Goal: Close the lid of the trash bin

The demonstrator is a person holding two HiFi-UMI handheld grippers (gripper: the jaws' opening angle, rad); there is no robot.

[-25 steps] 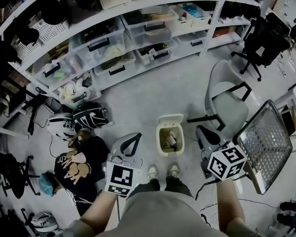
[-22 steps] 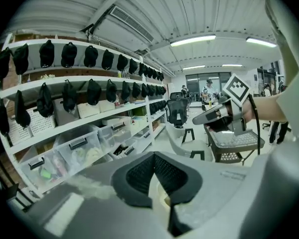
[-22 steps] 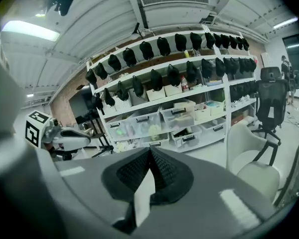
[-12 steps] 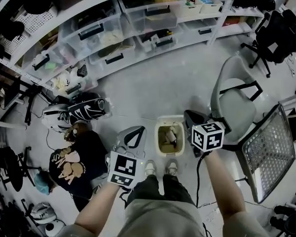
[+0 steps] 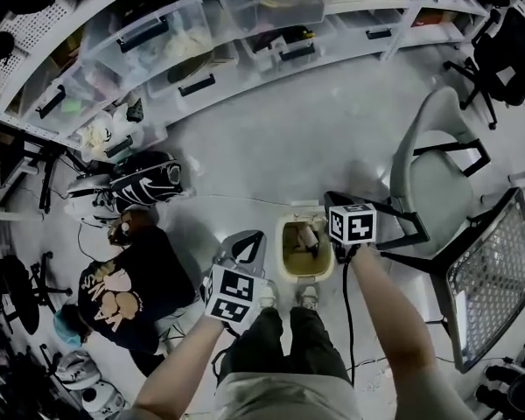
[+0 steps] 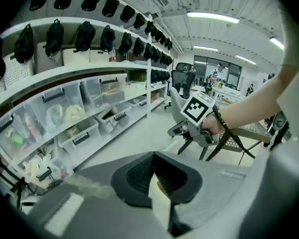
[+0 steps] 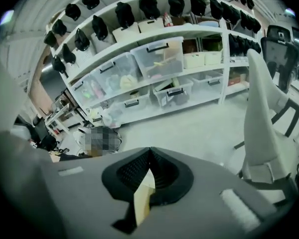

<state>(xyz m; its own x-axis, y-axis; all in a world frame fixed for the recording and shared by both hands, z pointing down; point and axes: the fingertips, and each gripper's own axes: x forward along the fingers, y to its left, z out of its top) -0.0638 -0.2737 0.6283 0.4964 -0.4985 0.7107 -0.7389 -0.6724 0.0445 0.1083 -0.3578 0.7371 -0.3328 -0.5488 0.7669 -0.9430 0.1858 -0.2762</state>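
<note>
The small cream trash bin [image 5: 290, 254] stands open on the floor just ahead of my shoes, with rubbish inside. Its lid [image 5: 299, 222] stands up at the far rim, partly hidden by my right gripper [image 5: 332, 202]. That gripper hovers over the bin's right far corner with its jaws shut and empty [image 7: 150, 151]; it also shows in the left gripper view [image 6: 175, 131]. My left gripper [image 5: 250, 242] hangs left of the bin, apart from it, shut on nothing [image 6: 154, 156].
A grey chair [image 5: 437, 147] and a mesh-backed chair [image 5: 486, 269] stand close on the right. Bags [image 5: 144, 186] and a printed black garment [image 5: 127, 283] lie on the left. Shelves with clear storage boxes [image 5: 271, 7] line the far side.
My right gripper has swung left from beside the mesh chair to the bin's right far corner. The left gripper has edged closer to the bin.
</note>
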